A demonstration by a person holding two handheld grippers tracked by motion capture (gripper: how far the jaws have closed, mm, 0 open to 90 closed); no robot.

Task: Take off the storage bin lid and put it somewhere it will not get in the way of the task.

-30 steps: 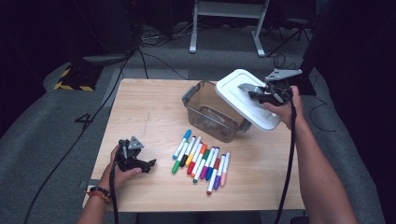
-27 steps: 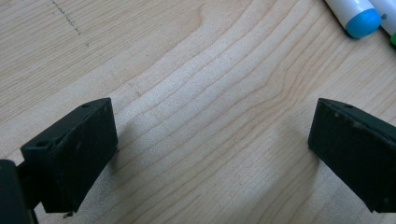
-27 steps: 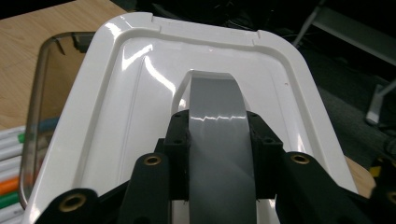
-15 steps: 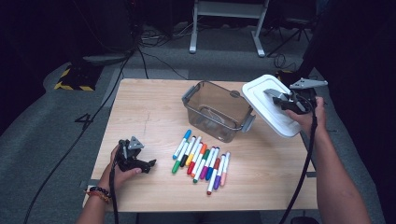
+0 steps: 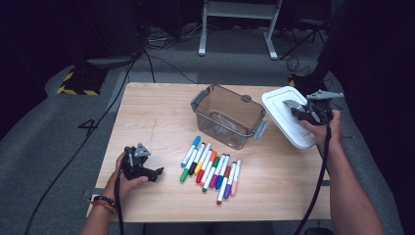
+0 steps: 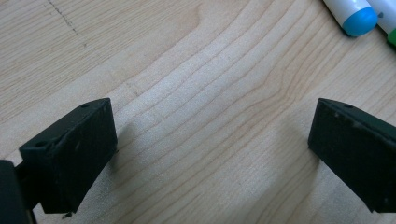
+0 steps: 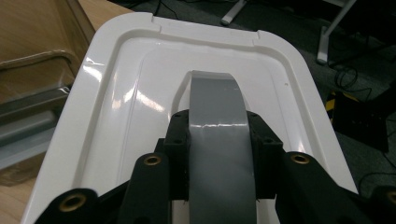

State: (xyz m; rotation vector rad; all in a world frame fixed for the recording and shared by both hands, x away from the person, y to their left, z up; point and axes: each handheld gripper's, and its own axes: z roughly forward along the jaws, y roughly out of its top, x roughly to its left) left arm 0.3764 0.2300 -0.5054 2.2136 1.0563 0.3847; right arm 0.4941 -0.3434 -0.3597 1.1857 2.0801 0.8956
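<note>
White lid in right gripper

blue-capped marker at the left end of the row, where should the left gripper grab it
Grip the blue-capped marker across its white barrel near the middle, coming straight down from above. It lies flat on the table with bare wood on its left, so one finger fits there; the green-capped marker crowds the other side.

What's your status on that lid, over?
Right gripper shut on white lid's grey handle, lid off the bin. Left gripper open, on table. Markers laid out.
</note>
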